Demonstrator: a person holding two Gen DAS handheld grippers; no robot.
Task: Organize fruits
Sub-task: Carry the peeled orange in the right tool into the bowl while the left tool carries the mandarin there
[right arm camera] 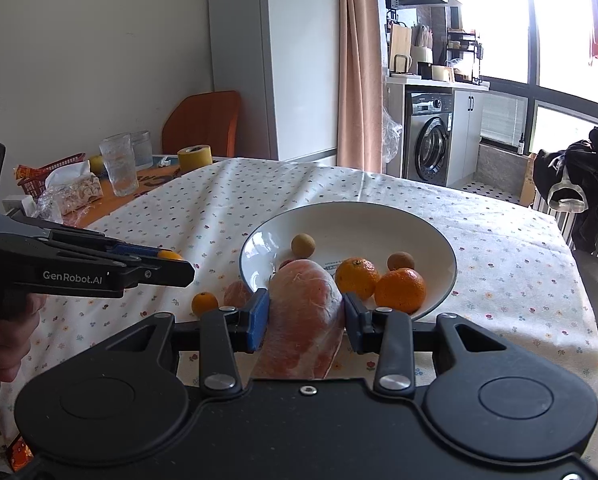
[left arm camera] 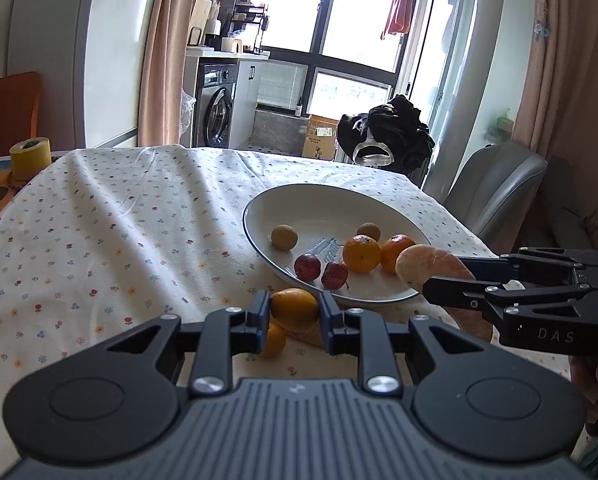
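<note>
The left tool grips a small orange fruit just off the near rim of the white plate, above another small orange lying on the counter. The right tool clamps a peeled pinkish citrus segment over the plate's near edge. Inside the plate lie two mandarins, two red fruits and two brown longans. The plate stands toward the counter's right edge.
</note>
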